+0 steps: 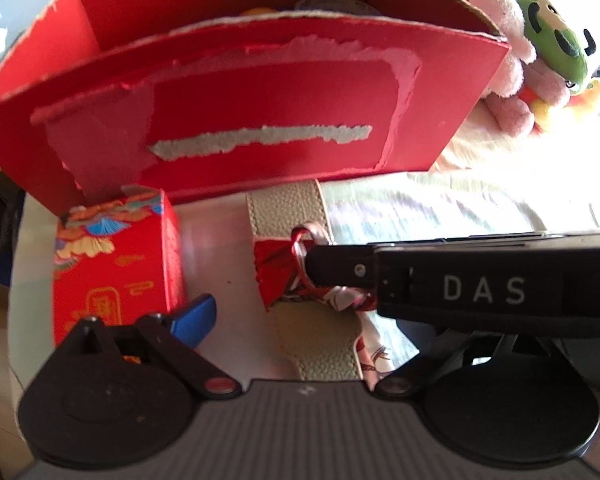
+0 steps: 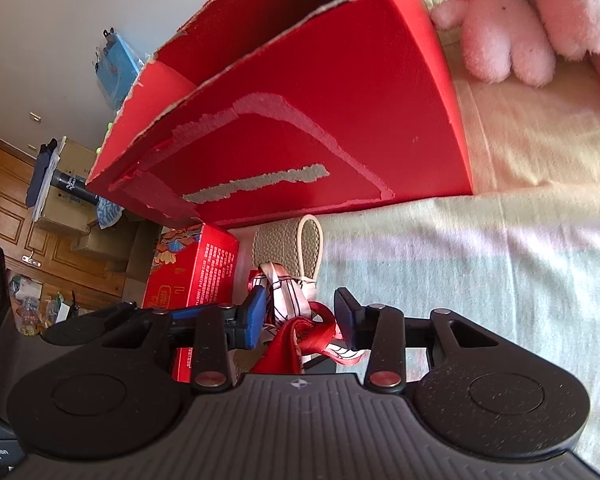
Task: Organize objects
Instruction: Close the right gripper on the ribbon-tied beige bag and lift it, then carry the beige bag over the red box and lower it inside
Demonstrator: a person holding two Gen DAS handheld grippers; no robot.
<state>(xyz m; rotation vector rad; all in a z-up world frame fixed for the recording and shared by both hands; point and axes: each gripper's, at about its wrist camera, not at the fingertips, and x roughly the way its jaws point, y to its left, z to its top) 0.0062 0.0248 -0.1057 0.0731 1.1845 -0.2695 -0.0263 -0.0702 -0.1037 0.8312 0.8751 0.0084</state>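
Left wrist view: a big red cardboard box with torn paper on its front wall stands open-topped on the bed cover. Just in front of its left corner stands a small red gift box with fan and flower print. Between them and the camera lies a beige leather strap with a red and white patterned scarf tied to it. The right gripper, black and marked "DAS", reaches in from the right and its tip meets the scarf knot. The left gripper shows only one blue finger beside the gift box; whether it is wide or narrow cannot be told. A pink plush toy and a green plush toy sit right of the big box.

Right wrist view: the right gripper stands narrowed around the scarf, its blue finger and the dark one close on either side of the bunched cloth. The strap loop rises just beyond, the gift box to its left, the cardboard box behind, the pink plush toy at top right
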